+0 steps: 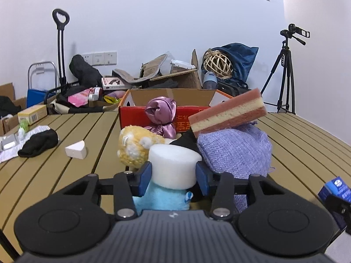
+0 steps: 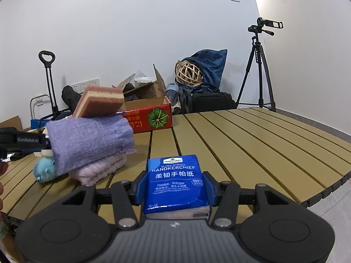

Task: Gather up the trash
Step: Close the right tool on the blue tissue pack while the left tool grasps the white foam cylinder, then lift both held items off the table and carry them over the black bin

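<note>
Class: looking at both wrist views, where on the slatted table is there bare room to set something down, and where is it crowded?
Free: the slats right of the red box and purple cloth; also a strip between the white wedge and yellow toy. Crowded: the pile before the box and the table's left edge by the black sock.

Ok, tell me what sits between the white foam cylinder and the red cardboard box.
In the left wrist view, a yellow plush toy and a purple satin bundle lie between the white foam cylinder and the red cardboard box.

Matt white foam cylinder; glossy plastic-wrapped tissue pack; knitted purple cloth.
</note>
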The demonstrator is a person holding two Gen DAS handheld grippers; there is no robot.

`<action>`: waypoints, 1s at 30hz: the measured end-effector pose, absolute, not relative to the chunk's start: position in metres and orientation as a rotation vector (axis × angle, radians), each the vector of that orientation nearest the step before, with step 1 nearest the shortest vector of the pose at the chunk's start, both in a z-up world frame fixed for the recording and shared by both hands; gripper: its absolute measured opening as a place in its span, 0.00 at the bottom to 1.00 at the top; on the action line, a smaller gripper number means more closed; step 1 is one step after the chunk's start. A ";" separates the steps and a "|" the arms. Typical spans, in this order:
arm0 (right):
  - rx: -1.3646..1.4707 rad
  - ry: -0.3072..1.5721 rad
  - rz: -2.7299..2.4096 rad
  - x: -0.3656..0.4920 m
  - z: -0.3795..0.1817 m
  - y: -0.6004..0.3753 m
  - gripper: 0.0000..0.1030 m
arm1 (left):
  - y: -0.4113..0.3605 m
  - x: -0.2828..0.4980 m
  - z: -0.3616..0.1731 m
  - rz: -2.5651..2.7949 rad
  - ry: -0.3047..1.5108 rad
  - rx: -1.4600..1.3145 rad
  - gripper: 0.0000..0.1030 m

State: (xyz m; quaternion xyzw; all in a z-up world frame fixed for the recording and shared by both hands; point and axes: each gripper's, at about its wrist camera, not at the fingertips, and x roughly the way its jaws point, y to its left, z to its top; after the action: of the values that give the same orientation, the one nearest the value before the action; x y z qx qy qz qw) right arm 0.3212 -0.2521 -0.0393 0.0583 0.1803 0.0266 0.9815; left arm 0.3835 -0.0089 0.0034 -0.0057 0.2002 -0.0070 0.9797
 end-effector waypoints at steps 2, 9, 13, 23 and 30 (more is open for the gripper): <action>0.118 0.359 0.056 0.320 -0.040 -0.253 0.50 | -0.010 0.381 0.003 -0.015 0.398 -0.005 0.41; 0.114 0.351 0.071 0.317 -0.037 -0.251 0.50 | -0.012 0.368 0.012 -0.025 0.360 0.017 0.41; 0.109 0.348 0.079 0.315 -0.035 -0.250 0.50 | -0.011 0.358 0.017 -0.029 0.341 0.026 0.41; 0.087 0.341 0.101 0.303 -0.028 -0.248 0.50 | 0.002 0.328 0.033 -0.041 0.299 0.001 0.41; 0.075 0.350 0.120 0.296 -0.023 -0.249 0.50 | 0.004 0.308 0.035 -0.055 0.290 0.022 0.41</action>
State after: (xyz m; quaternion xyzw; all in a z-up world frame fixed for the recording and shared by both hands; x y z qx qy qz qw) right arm 0.2962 -0.2493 -0.0232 0.0371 0.1741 0.0597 0.9822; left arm 0.3075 0.0042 0.0355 0.0112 0.1443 -0.0272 0.9891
